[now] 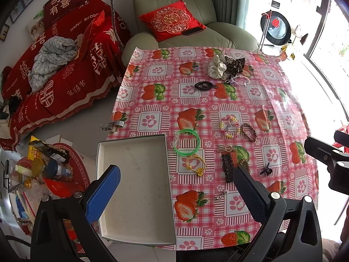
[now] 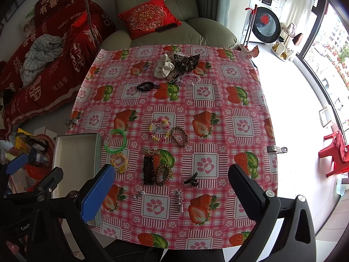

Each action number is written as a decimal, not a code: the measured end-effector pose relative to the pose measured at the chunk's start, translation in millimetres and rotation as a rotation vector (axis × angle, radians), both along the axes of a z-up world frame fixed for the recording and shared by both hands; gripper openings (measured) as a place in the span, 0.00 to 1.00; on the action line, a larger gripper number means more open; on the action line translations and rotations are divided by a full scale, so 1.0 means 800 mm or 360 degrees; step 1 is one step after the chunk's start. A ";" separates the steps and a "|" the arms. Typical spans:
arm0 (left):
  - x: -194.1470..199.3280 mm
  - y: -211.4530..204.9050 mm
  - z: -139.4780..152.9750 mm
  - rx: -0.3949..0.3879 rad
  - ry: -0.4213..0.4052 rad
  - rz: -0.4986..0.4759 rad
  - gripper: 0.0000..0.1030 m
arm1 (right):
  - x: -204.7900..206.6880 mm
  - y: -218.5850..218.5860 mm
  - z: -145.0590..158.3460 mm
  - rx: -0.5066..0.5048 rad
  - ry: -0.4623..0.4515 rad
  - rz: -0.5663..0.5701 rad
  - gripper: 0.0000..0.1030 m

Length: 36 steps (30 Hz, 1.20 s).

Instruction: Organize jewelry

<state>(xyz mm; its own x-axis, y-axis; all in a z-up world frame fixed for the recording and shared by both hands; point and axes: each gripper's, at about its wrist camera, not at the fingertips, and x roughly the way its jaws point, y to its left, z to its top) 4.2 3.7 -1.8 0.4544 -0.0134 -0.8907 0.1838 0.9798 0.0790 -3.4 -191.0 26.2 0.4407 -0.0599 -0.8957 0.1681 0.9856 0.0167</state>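
Both tools hang above the near edge of the table [image 2: 218,100], fingers spread wide and holding nothing, which reads as a start position: the left gripper [image 1: 176,187] sits over the shallow white box [image 1: 135,187], probably because that box is the likely home for the pieces, while the right gripper [image 2: 172,187] faces the scatter of jewelry on the strawberry-print cloth. The box lies at the table's near left corner, open and with nothing in it, so judged from this no sorting has been done. The pieces lie loose and apart from one another: a green bangle [image 1: 187,142] just beside the box, a yellow cord bracelet [image 1: 195,163] nearer than it, a pastel bead bracelet [image 2: 159,130] with a brown braided band [image 2: 180,136] touching or nearly so, a dark rhinestone clip [image 2: 148,170] against a coiled brown hair tie [image 2: 163,174], a small black claw clip [image 2: 191,180], and small silver bits [image 2: 180,200] nearest the camera. Fabric scrunchies [image 2: 174,64] bunch at the far side, with a black coil tie [image 2: 145,86] in front.
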 end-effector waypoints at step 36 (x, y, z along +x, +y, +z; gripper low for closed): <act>0.000 0.002 -0.002 0.0002 0.0007 -0.0005 1.00 | -0.003 -0.001 -0.004 0.0009 0.0006 -0.0005 1.00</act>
